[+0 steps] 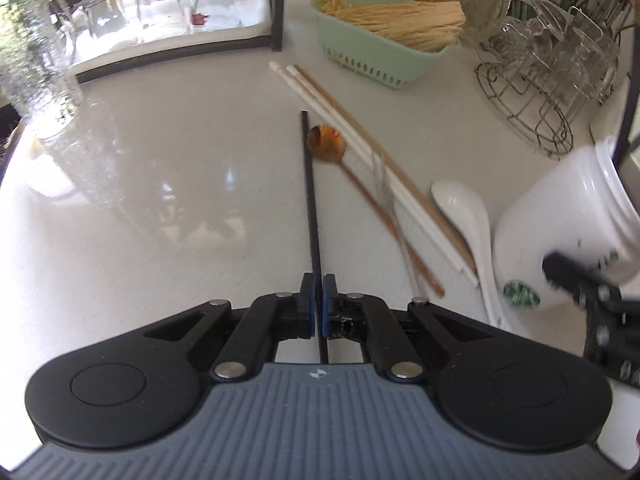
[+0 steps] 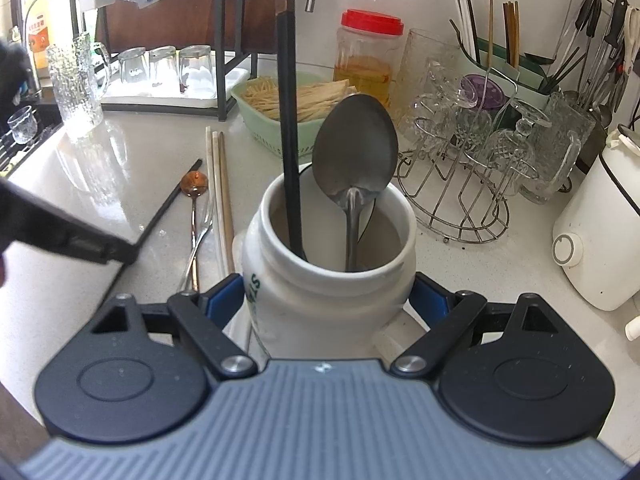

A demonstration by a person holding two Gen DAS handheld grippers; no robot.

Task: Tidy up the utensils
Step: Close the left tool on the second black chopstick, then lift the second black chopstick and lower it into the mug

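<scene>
black chopstick (image 1: 312,200): pinched near one end in my left tongs (image 1: 319,304), pads pressed together on it, the rest of the stick running out over the worktop (image 1: 160,220); gripped at the end, i judge, so it can go tip-first into the jar.

white jar (image 2: 324,280): held between the pads of my right tongs (image 2: 324,300), spread wide around its body, to steady it as the collecting pot. inside already: one black chopstick (image 2: 289,140) and a large metal spoon (image 2: 354,152), both standing handle-down.

loose on the worktop just beside the jar: small copper spoon (image 1: 325,142), a clear fork (image 2: 196,240), pale chopsticks (image 1: 340,120) lying side by side, white soup spoon (image 1: 468,208). these are not yet sorted.

further out: green basket (image 1: 360,64) of thin sticks, wire rack (image 2: 460,208) with glassware, upturned glasses (image 1: 160,4) on a white tray, red-lidded jar (image 2: 368,56), white appliance (image 2: 600,248).
</scene>
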